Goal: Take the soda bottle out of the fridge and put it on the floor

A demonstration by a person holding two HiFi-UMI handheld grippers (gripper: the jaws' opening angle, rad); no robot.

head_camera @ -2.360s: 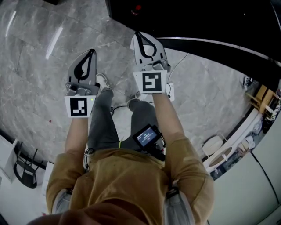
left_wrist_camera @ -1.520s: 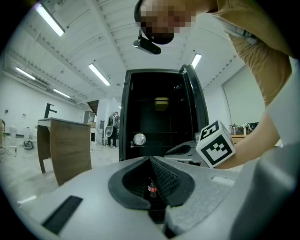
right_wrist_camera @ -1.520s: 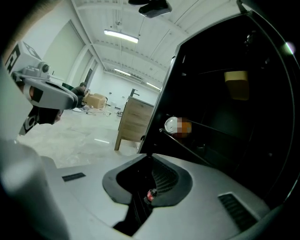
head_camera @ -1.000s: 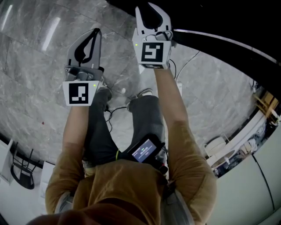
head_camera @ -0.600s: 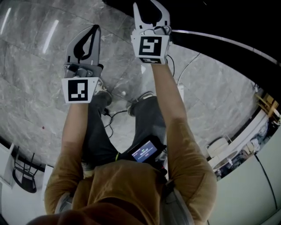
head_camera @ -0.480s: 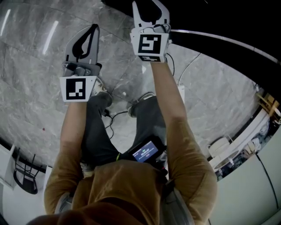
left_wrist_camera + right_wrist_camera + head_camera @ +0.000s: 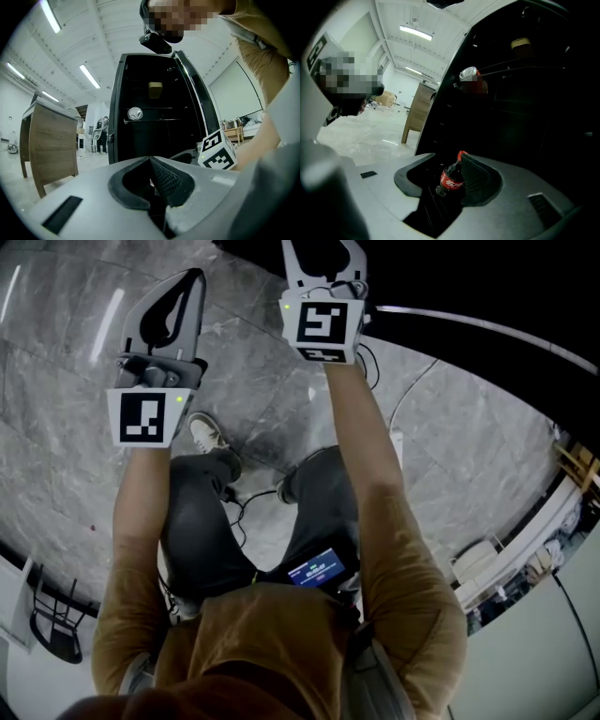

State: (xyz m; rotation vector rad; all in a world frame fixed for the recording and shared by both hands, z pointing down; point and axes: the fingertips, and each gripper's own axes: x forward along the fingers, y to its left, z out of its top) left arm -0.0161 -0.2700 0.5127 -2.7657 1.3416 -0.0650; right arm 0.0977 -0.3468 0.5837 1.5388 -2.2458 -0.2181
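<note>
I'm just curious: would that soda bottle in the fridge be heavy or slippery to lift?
Likely heavy for its size: the soda bottle looks dark almost to the top, so probably full. Its round, smooth sides might slip or roll.

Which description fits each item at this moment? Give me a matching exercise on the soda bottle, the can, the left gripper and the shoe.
Things:
1. soda bottle
2. can
3. left gripper
4. shoe

Descriptions:
A. jaws together, nothing held
B. on the grey floor
C. silver end, on a fridge shelf
D. red cap and label, below the can

Pairs: 1-D, 2-C, 3-A, 4-B
</note>
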